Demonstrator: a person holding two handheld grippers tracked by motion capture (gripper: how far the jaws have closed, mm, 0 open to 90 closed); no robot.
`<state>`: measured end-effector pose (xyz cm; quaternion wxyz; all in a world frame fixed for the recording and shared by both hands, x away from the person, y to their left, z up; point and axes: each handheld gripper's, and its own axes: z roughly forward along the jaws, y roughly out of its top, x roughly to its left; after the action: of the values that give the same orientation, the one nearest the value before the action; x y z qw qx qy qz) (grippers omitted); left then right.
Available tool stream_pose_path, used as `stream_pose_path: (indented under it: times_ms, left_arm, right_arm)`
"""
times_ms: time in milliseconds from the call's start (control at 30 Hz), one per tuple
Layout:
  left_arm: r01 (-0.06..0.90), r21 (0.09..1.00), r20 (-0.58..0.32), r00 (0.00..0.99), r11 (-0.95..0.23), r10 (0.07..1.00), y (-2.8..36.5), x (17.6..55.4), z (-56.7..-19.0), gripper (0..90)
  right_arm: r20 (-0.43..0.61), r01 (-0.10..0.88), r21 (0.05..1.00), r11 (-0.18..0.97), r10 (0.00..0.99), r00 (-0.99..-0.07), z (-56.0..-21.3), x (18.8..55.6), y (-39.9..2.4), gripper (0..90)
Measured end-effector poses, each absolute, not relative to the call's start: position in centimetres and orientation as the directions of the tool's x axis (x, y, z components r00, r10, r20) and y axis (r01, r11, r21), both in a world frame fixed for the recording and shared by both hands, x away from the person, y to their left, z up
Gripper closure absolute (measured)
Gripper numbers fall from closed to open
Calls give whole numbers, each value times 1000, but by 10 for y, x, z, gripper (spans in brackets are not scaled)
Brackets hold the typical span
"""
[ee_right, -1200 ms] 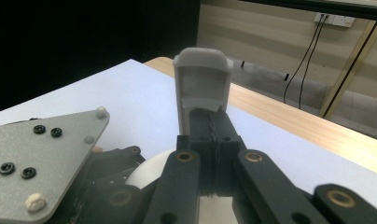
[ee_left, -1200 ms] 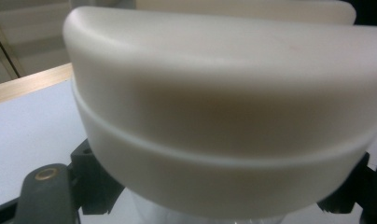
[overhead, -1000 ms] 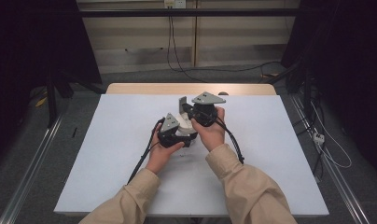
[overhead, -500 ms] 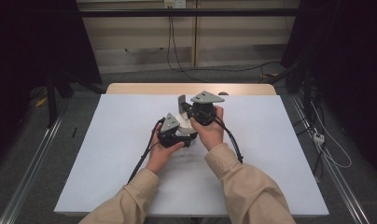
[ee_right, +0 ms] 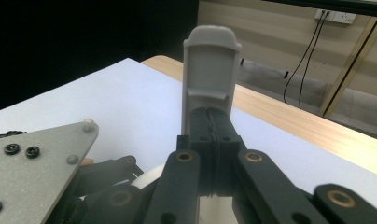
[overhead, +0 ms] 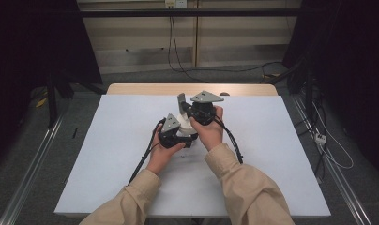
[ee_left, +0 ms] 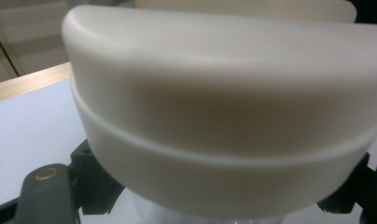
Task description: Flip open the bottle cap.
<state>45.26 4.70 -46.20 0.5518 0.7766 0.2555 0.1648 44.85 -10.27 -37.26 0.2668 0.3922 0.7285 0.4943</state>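
Left hand-held gripper (overhead: 185,127) clamped on cream lidded container (ee_left: 224,116); right hand-held gripper (ee_right: 210,100) closed, pads together.

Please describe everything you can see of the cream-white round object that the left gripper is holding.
The cream-white object looks like smooth matte plastic with rounded edges. A thin ridge runs around it, dividing an upper part from a lower one, and something clear shows beneath it. It sits close before the camera, between the black jaws of the left gripper, which is shut on it. In the high view it is above the white table, near the middle.

Cream lidded jar (ee_left: 224,126), held above table
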Motion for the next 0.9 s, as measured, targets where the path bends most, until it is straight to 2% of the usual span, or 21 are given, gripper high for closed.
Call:
stream_pose_path:
  times_ms: [900]
  left_arm:
    - [224, 940, -35, 814, -257, 580, 47, 453, -462, 187]
  right_arm:
    - [-16, 312, 923, 227, 831, -557, -377, 454, -99, 900]
